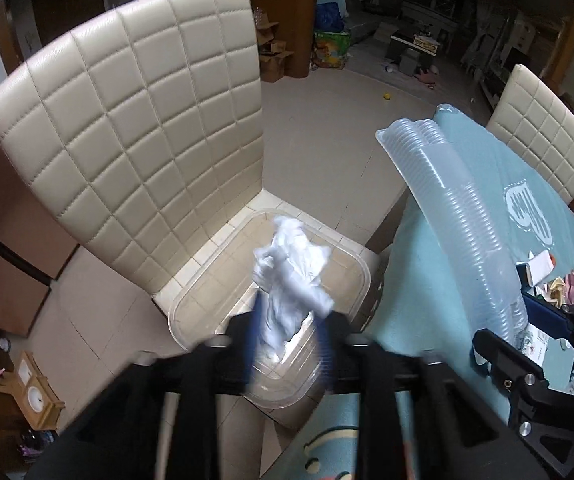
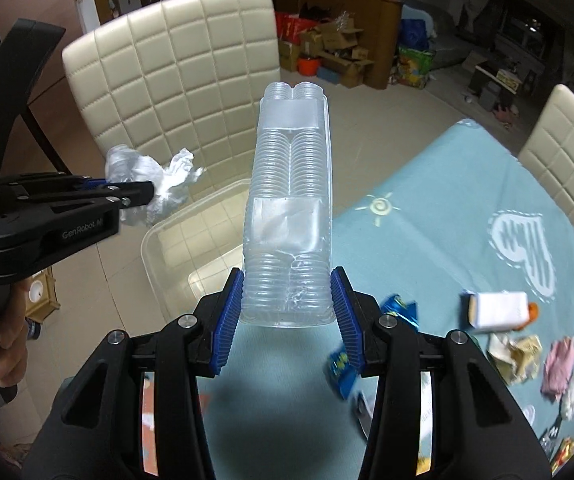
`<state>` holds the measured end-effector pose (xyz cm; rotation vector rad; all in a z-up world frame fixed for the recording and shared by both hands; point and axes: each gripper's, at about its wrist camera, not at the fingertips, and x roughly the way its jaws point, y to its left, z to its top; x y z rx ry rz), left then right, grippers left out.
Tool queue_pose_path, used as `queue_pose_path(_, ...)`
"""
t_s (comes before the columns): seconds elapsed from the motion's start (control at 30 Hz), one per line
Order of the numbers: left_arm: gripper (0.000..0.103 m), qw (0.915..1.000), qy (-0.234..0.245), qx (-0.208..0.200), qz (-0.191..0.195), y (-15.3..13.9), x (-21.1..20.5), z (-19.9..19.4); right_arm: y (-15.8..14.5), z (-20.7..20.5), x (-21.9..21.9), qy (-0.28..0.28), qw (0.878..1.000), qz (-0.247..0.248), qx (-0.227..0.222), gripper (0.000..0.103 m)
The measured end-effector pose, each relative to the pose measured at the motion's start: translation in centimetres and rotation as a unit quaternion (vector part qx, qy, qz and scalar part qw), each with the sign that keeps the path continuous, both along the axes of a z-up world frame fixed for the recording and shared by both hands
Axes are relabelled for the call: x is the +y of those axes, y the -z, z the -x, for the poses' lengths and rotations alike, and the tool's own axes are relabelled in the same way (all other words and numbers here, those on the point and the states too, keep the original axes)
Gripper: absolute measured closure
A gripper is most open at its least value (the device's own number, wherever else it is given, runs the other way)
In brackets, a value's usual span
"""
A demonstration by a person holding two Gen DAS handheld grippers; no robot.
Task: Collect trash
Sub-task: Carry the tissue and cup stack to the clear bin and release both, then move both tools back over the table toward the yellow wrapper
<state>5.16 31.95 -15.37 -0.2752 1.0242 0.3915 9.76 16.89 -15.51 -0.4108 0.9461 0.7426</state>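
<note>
A crumpled white tissue wad point(image 1: 291, 272) hangs between the blue pads of my left gripper point(image 1: 289, 340), whose jaws stand apart around it. It is above a clear plastic bin point(image 1: 191, 304) that sits on a cream quilted chair point(image 1: 127, 120). From the right wrist view, the left gripper point(image 2: 143, 194) and the wad point(image 2: 167, 184) are over the bin's point(image 2: 155, 248) far left corner. My right gripper point(image 2: 287, 312) is shut on a clear sleeve of stacked plastic cups point(image 2: 291, 200), held up over the table edge beside the bin.
The table wears a teal cloth point(image 2: 427, 208). On it lie a blue wrapper point(image 2: 399, 308), a white box point(image 2: 495, 310), crumpled paper point(image 2: 519, 356) and a pink scrap point(image 2: 559, 368). A second cream chair point(image 2: 567, 160) stands at the far side. A hand point(image 2: 3, 340) grips the left handle.
</note>
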Motion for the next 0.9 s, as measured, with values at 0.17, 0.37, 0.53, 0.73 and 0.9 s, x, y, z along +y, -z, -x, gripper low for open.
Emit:
queue_pose_path(0.17,0.017,0.9998,-0.013,-0.014,-0.012,0.5,1.2,0.5,1.5,-0.8,2.8,-0.024,1.000,0.020,-0.001,0.053)
queue_pose_path(0.37,0.017,0.9991,-0.040,0.005,-0.012,1.9,2.9,1.6,2.8,-1.1,4.7,-0.040,0.999,0.031,-0.002,0.035)
queue_pose_path(0.53,0.017,0.9984,-0.053,0.017,0.004,2.6,3.7,2.2,3.2,-1.4,4.5,-0.026,0.999,0.029,0.005,0.027)
queue_pose_path(0.73,0.017,0.9989,-0.046,0.014,0.004,2.1,2.5,2.3,3.0,-1.3,2.3,-0.006,1.000,0.029,0.010,0.027)
queue_pose_path(0.9,0.017,0.9999,-0.014,0.004,-0.003,0.8,-0.2,1.8,1.9,-1.0,-1.2,0.029,0.999,0.020,0.004,0.027)
